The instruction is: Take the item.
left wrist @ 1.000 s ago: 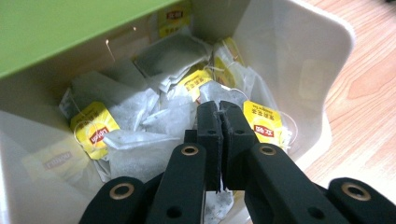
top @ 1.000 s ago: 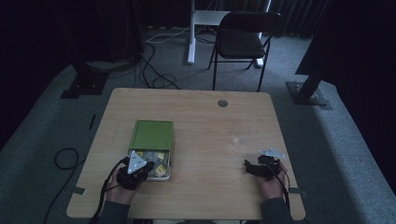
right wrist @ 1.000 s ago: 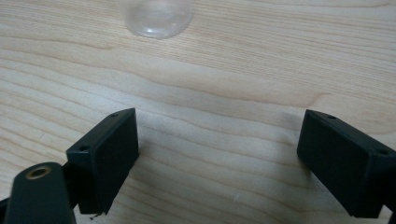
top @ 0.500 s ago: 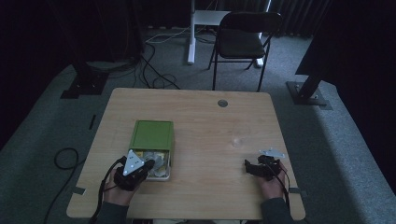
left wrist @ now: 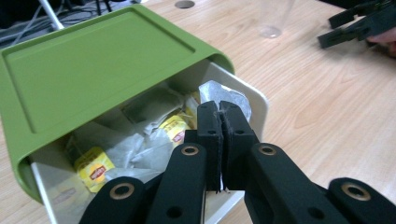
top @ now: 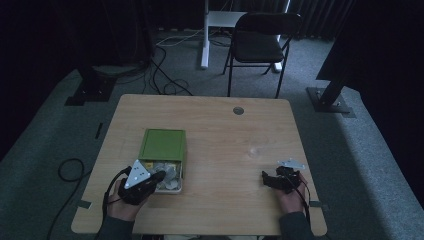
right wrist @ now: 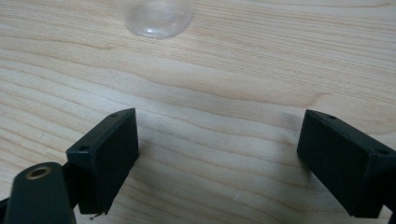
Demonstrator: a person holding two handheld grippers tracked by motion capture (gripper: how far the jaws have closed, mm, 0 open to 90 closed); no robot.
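Observation:
A green box (top: 162, 145) lies at the table's left front with its white drawer (left wrist: 254, 98) pulled out toward me. Inside the drawer are several tea bags, some with yellow labels (left wrist: 175, 128). My left gripper (left wrist: 219, 116) is shut, its tips pinching the edge of a white-wrapped tea bag (left wrist: 224, 93) at the drawer's front corner. In the high view the left gripper (top: 157, 176) sits over the drawer. My right gripper (right wrist: 217, 154) is open and holds nothing, low over bare wood at the front right (top: 267, 179).
A clear plastic cup (right wrist: 156, 16) stands on the table just beyond the right gripper, seen faintly in the high view (top: 256, 150). A round cable hole (top: 238, 110) is near the far edge. A black chair (top: 260, 45) stands behind the table.
Almost nothing has moved. The left gripper stays at the drawer's front and the right hand rests where it was.

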